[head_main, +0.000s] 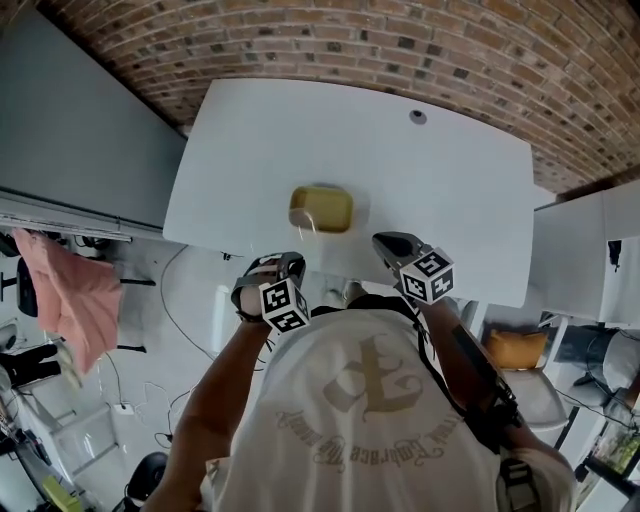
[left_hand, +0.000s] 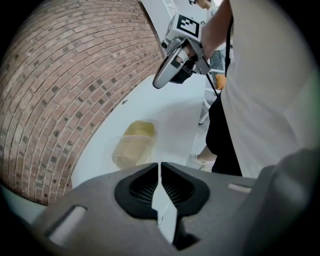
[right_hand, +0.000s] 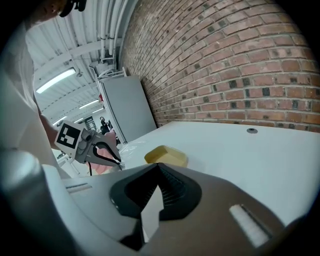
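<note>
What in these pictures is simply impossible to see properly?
- Contents of the pale yellow see-through plastic box: too small in the head view, blurred in the left gripper view.
- The small round grey fitting in the white table: too small in every view to tell what it is.
- The table's near part: in each gripper view, covered by the grey body of the left tongs or the right tongs.

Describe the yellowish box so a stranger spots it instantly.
Before the red brick wall stands a large white table. Near its front edge, about midway, lies a yellowish rounded-rectangular plastic box. It is the tabletop's only coloured thing; its only neighbour is a small grey round hole near the wall.
</note>
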